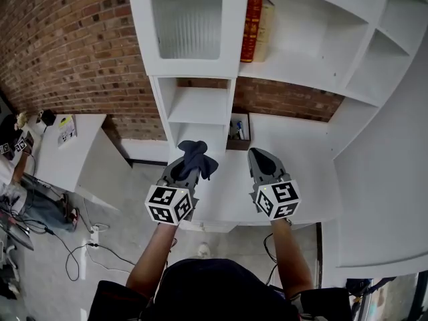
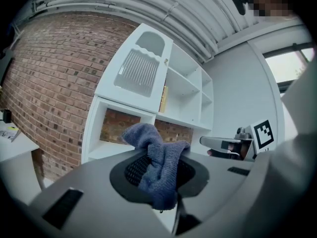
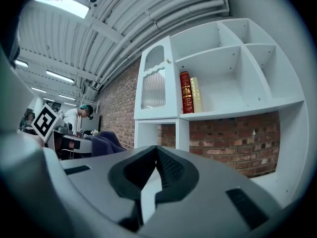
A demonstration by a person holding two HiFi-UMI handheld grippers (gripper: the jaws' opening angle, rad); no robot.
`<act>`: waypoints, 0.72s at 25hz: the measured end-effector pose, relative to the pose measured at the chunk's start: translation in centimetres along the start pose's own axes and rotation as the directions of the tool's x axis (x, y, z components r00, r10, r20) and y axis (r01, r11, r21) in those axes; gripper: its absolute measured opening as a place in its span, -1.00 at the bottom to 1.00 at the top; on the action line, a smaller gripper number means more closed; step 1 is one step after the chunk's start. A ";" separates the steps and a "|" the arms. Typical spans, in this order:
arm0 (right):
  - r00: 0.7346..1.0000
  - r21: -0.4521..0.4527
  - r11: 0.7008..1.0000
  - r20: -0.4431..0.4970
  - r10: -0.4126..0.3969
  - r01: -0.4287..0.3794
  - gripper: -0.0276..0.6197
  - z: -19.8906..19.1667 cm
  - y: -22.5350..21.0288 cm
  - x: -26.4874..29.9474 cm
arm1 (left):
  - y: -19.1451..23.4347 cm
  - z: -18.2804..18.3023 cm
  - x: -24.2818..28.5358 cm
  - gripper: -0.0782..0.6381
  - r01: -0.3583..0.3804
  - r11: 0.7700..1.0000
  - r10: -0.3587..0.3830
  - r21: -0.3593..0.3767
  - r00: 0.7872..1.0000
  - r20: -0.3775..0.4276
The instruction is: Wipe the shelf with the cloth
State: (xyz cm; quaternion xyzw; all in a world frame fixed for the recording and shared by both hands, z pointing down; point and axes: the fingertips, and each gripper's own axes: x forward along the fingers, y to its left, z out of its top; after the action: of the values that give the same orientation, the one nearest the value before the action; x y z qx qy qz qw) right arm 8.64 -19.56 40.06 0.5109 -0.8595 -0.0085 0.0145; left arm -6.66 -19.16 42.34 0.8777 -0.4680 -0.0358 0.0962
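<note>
A dark blue cloth (image 1: 195, 156) is bunched between the jaws of my left gripper (image 1: 184, 168), which is shut on it; the cloth (image 2: 158, 162) fills the jaws in the left gripper view and flops out above and below them. The white shelf unit (image 1: 281, 59) stands ahead against the brick wall, with its low counter (image 1: 301, 146) just beyond both grippers. My right gripper (image 1: 264, 164) hovers beside the left one over the counter's front, jaws shut with nothing between them (image 3: 156, 170). The cloth (image 3: 104, 144) shows at the left of the right gripper view.
A red book (image 1: 252, 23) and a pale book (image 1: 265, 29) stand on the upper shelf. A small box of items (image 1: 238, 131) sits at the counter's back. A ribbed-glass cabinet door (image 1: 187, 19) is at upper left. A white desk (image 1: 63, 149) and floor cables (image 1: 80, 246) lie left.
</note>
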 end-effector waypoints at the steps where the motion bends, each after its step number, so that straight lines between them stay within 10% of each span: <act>1: 1.000 0.000 1.000 -0.001 -0.007 0.007 -0.87 0.0 -0.1 0.5 | 0.2 0.3 0.3 -0.58 0.011 1.000 -0.011 0.002 1.000 0.004; 18: 0.998 -0.021 0.998 -0.014 -0.055 0.055 -0.87 0.5 0.4 6.3 | 5.0 1.3 3.5 -0.58 0.078 0.997 -0.078 -0.009 0.997 0.004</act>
State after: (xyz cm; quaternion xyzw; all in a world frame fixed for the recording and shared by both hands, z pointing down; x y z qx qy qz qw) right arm 5.26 -24.96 39.65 0.5342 -0.8449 -0.0144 0.0257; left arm -8.97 -24.93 42.19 0.8949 -0.4333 -0.0435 0.0979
